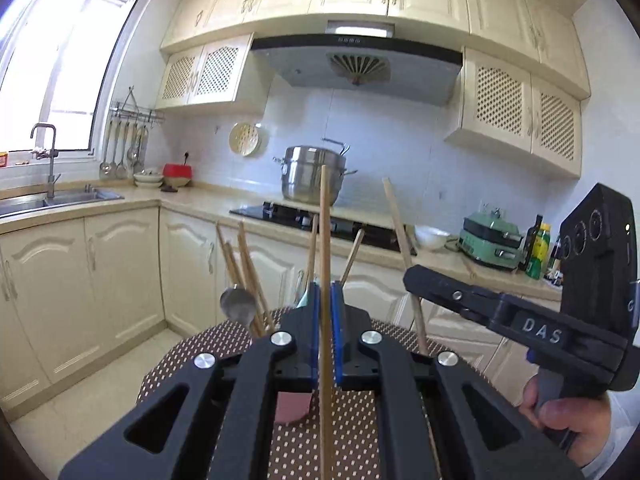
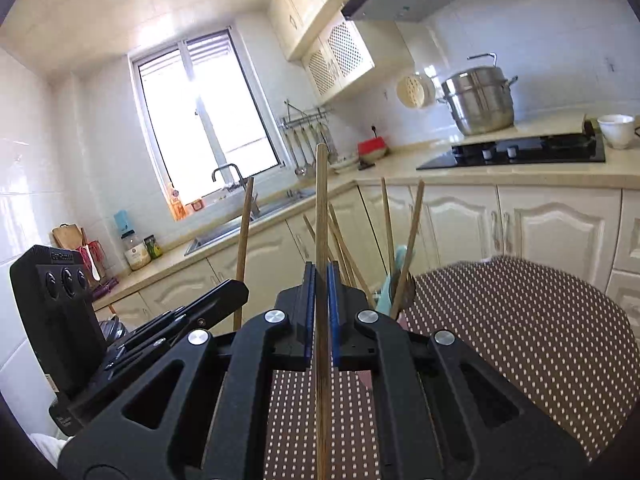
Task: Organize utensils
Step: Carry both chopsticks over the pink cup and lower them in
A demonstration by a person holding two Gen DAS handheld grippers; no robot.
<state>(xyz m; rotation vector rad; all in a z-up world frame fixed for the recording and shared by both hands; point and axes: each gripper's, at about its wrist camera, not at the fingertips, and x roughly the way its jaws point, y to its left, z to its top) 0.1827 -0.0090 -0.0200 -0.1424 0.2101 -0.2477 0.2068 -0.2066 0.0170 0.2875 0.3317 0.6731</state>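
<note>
The dotted surface (image 2: pixel 520 340) fills the lower right of the right wrist view; the left view shows only its far edge. Each view shows the other gripper at its side. The left gripper (image 1: pixel 325 320) is clenched on an upright chopstick (image 1: pixel 325 240). The right gripper (image 2: pixel 321 308) grips another chopstick (image 2: pixel 321 220). Only the left view shows a spoon (image 1: pixel 238 304) among the standing utensils.

Tablecloth (image 2: pixel 520 340) is brown with little white dots, cabinets (image 1: pixel 120 264) are cream. Gripper pads (image 1: pixel 316 320) are blue on black, chopsticks (image 1: pixel 325 240) tan.
</note>
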